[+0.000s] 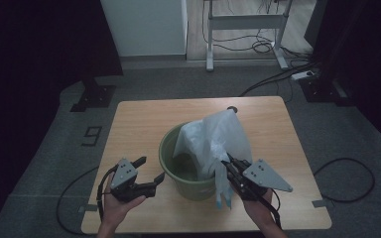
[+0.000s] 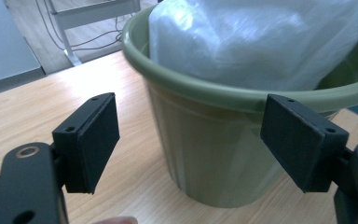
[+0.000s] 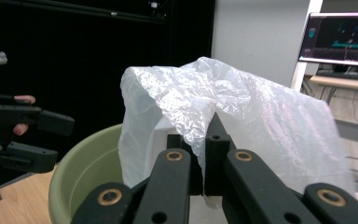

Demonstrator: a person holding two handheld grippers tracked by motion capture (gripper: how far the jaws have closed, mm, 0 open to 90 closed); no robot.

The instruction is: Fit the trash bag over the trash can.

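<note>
The right gripper (image 3: 200, 161) has its fingers (image 3: 216, 158) pressed together on a fold of the thin white plastic bag (image 3: 242, 116), near the lower middle of the right gripper view. In the high view this grip sits at the near right side of the bag (image 1: 218, 136), just over the rim of the green bucket (image 1: 168, 158). The left gripper (image 2: 191, 140) has its fingers (image 2: 91, 140) spread wide and holds nothing — the bucket wall (image 2: 205, 149) stands between the two pads but they do not touch it. In the high view the left gripper (image 1: 149, 171) is at the lower left, just beside the bucket.

The bag looks very light, soft and crinkled; I think it will follow the slightest pull, slip easily out of a loose pinch, and tear if it is dragged hard over the rim. The best place to take it, in my judgement, is the open edge, pinched flat, one point on each side, so that it can be stretched around the rim. The bucket seems stiff but light — it may slide on the counter (image 1: 139, 119) or tip if the bag pulls at it.

Counted: one bag, one bucket, two grippers. The bucket stands near the middle of the counter, and the bag rises out of it, partly inside and partly hanging over the near edge.
</note>
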